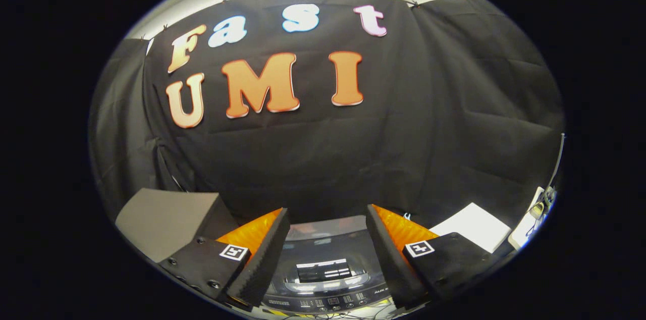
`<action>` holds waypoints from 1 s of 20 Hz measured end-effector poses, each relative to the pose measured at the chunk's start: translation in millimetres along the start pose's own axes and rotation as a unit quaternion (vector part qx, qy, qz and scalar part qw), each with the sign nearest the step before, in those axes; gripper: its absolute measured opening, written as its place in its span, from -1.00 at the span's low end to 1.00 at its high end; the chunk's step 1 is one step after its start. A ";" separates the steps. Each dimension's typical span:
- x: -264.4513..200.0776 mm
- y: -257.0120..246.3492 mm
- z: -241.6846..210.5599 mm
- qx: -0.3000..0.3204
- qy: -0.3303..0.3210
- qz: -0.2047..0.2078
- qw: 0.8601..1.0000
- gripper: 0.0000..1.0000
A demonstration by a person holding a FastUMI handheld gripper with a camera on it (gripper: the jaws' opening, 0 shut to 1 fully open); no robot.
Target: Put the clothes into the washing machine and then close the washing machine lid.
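Observation:
The washing machine [325, 264] is a dark top-loader seen from above, below and between my fingers. Its glossy lid [323, 247] lies flat and reflects light, and a control panel [328, 302] with buttons runs along its near edge. My gripper [328, 216] hovers above the machine, wide open, with nothing between its fingers. The left finger [262, 254] and the right finger [391, 254] frame the lid. I see no clothes.
A grey box-like surface [161, 219] stands to the left of the machine. A white flat block [474, 231] sits to the right, with a white power strip and cables [537, 209] beyond it. The black cloth wall [323, 158] hangs close behind the machine.

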State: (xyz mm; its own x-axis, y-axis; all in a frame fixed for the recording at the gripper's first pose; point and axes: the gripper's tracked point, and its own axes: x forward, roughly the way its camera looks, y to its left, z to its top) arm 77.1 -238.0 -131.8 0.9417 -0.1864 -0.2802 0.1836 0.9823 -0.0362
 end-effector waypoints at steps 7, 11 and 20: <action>-67.7 -17.7 118.3 -0.027 -0.091 -0.038 0.995 0.95; -97.7 -12.1 161.0 -0.006 -0.115 -0.035 0.993 0.95; -99.6 -1.4 159.1 0.016 -0.107 -0.015 0.994 0.95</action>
State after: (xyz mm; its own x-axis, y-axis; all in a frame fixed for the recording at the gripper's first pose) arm 28.0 -223.6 48.8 0.9733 -0.2187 -0.0698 0.2185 0.9758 -0.0110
